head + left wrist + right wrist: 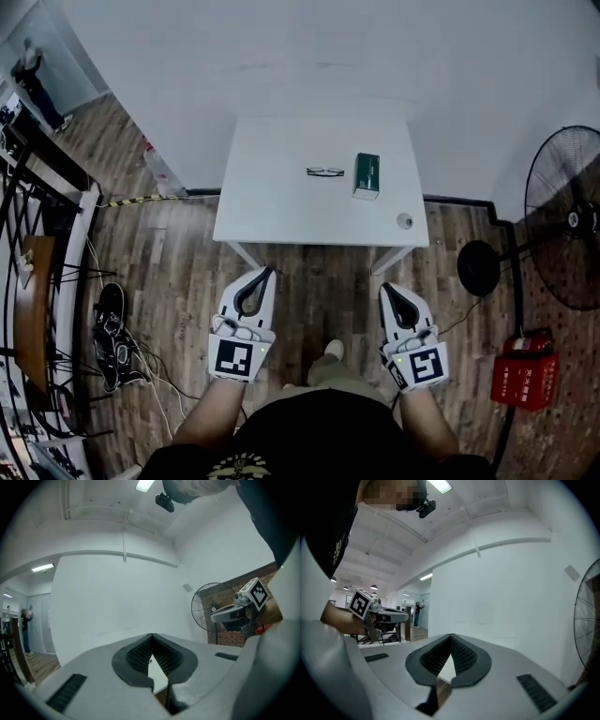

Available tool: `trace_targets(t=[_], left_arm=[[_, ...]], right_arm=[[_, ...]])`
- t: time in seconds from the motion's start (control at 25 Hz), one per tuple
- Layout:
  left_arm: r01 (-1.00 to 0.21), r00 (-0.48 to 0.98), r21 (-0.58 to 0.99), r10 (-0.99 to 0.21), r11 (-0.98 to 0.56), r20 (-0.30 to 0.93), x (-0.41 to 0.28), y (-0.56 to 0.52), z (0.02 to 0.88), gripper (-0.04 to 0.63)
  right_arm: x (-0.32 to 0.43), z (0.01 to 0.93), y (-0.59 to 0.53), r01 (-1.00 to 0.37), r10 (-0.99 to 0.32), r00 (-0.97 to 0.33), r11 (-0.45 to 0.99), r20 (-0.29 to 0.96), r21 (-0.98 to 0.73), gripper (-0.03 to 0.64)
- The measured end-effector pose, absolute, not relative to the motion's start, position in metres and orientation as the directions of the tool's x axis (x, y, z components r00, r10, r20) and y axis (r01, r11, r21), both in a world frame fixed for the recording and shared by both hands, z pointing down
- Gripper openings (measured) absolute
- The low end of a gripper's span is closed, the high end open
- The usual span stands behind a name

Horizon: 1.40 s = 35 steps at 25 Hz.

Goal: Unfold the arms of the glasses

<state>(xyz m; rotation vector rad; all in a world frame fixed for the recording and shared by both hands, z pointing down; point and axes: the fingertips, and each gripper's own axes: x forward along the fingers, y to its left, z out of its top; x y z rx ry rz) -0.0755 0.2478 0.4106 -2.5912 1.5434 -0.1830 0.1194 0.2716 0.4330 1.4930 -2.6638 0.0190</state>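
A pair of dark-framed glasses (325,172) lies folded near the middle of a small white table (281,206) in the head view. My left gripper (269,270) and right gripper (385,288) hang side by side in front of the table's near edge, well short of the glasses. Both are shut, tips touching, with nothing between them. In the left gripper view the closed left gripper (151,635) points level at the white wall, with the right gripper (215,616) showing off to its side. The right gripper view shows the right gripper (451,635) closed the same way.
A green box (367,175) stands right of the glasses and a small round grey object (404,221) sits near the table's front right corner. A black floor fan (562,220) and a red crate (525,373) stand at the right. Shoes (111,328) and cables lie on the wooden floor at the left.
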Motion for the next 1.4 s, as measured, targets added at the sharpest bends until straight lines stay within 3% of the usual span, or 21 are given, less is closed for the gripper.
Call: trace_targets(t=[0.44, 0.88, 1.4], left_arm=[[-0.904, 0.395, -0.182, -0.919, -0.388, -0.002, -0.04, 0.198, 0.388, 0.006], [-0.927, 0.321, -0.19, -0.946, -0.324, 0.05, -0.039, 0.197, 0.401, 0.006], [-0.911, 0.36, -0.207, -0.933, -0.356, 0.019, -0.034, 0.18, 0.405, 0.006]], right_arm=[[0.159, 0.413, 0.219, -0.803, -0.803, -0.595, 0.596, 0.027, 0.029, 0.0], [0.166, 0.419, 0.191, -0.764, -0.764, -0.645, 0.645, 0.025, -0.013, 0.0], [0.155, 0.428, 0.187, -0.764, -0.764, -0.645, 0.645, 0.03, 0.014, 0.0]])
